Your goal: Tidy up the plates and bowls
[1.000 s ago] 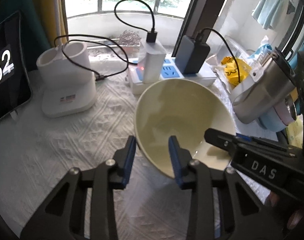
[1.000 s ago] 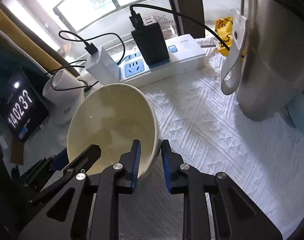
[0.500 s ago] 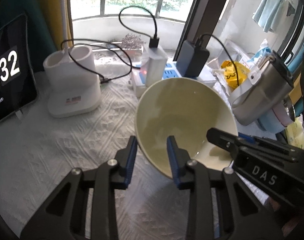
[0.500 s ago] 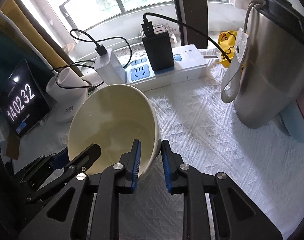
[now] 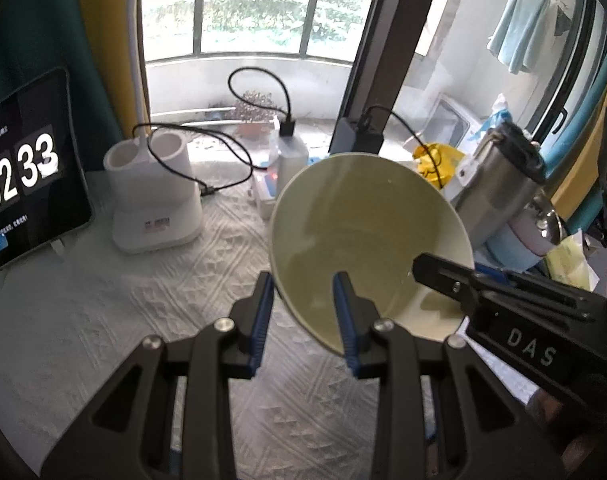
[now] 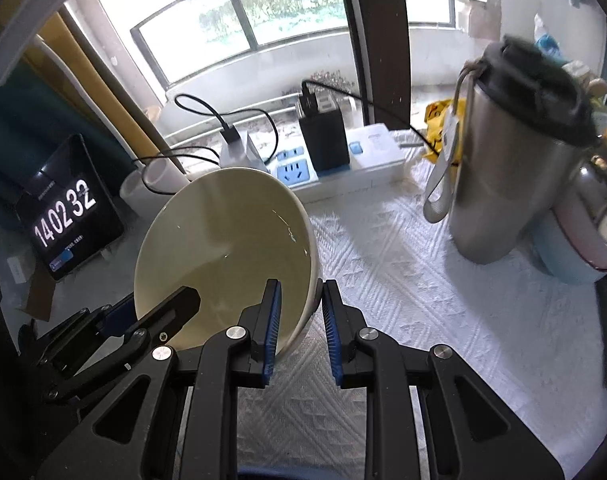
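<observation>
- Two grippers share one cream bowl, lifted clear of the bench and tilted, its hollow facing the cameras.
- Left gripper: its fingers pinch the bowl's near-left rim, one blue pad inside, one outside.
- Right gripper: its fingers pinch the opposite rim the same way.
- Behind the bowl lie a white power strip with chargers and a steel tumbler; a clock tablet stands at the left.
</observation>
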